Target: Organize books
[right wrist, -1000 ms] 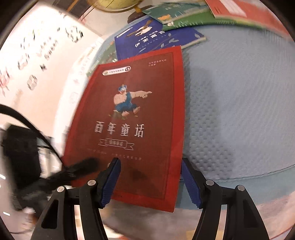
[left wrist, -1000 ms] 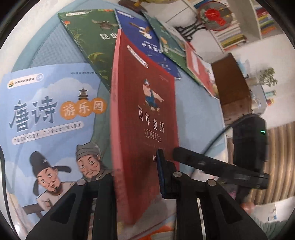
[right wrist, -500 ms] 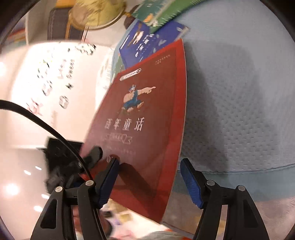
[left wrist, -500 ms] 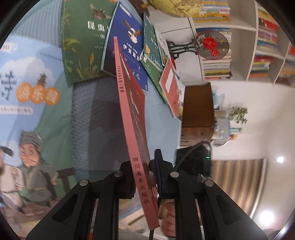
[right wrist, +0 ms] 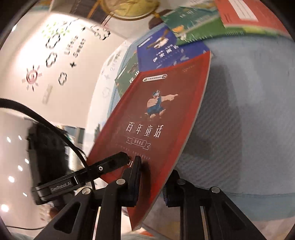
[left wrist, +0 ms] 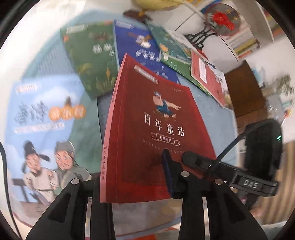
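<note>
My right tongs point(right wrist: 150, 181) are pinching the near bottom edge of the red storybook point(left wrist: 156, 127), one pad flat on the cover and the other behind it, holding the book lifted and tilted above the pale blue mat point(right wrist: 248, 114). My left tongs point(left wrist: 136, 177) straddle the same bottom edge nearer the spine; their jaws are opening, the book sits between them, and I cannot tell if the left-hand pad, hidden behind the spine, is touching it.

From the left camera, the pink spine edge runs up the left side of the cover and the far top corner hangs over the dark blue book point(left wrist: 142, 49). From the right camera, the book's page edge slants up to the right and casts a shadow on the mat below it.

Books lie fanned along the far side of the mat: a green insect book point(left wrist: 90, 62) far left, the dark blue one beside it, a teal-green book point(left wrist: 171, 53) overlapping to its right, and a red notebook point(left wrist: 204, 73) at the far right edge. A large light blue poetry book point(left wrist: 40, 118) lies flat on the near left. A bare stretch of mat to the right of the lifted book is the widest free ground.

A globe point(right wrist: 132, 9) stands beyond the far edge, with a round red-flower fan on a black stand point(left wrist: 219, 18) and bookshelves point(left wrist: 245, 42) behind.
</note>
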`<act>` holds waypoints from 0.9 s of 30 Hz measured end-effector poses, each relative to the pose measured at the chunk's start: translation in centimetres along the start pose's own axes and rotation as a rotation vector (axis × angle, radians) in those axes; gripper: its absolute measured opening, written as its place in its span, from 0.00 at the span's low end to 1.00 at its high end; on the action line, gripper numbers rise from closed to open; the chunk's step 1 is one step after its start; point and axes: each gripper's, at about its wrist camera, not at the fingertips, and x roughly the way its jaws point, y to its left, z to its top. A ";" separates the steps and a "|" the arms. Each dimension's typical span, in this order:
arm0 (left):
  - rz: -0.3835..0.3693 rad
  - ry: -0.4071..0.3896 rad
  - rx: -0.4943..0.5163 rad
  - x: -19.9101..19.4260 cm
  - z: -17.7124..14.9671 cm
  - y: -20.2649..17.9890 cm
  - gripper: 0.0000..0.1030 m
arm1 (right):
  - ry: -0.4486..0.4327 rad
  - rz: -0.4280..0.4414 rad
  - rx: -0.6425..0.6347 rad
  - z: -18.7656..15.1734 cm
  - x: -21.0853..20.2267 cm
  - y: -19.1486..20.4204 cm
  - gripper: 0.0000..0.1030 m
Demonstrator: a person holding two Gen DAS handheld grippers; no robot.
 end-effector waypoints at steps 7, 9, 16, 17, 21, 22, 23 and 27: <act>0.031 -0.104 0.136 -3.3 -0.5 -1.9 0.27 | -0.049 -0.089 -0.182 0.1 -2.1 4.0 0.22; 0.006 -0.120 0.132 -4.4 0.1 -1.7 0.26 | -0.063 -0.094 -0.212 0.3 -2.8 4.9 0.22; -0.026 -0.213 0.119 -8.0 5.3 1.2 0.26 | -0.101 -0.111 -0.318 4.4 -1.9 9.8 0.23; -0.024 -0.225 0.116 -8.2 6.1 1.9 0.26 | -0.103 -0.109 -0.332 5.5 -1.0 10.7 0.23; 0.001 -0.264 0.100 -8.9 10.7 5.5 0.26 | -0.102 -0.123 -0.389 10.5 2.7 13.6 0.23; 0.004 -0.273 0.096 -9.0 12.2 6.7 0.26 | -0.105 -0.131 -0.402 12.2 4.0 14.3 0.24; 0.005 -0.275 0.090 -8.8 13.3 7.5 0.26 | -0.105 -0.133 -0.406 13.0 4.6 14.5 0.24; 0.021 -0.279 0.076 -7.5 17.9 10.8 0.26 | -0.086 -0.148 -0.400 18.0 8.8 15.3 0.27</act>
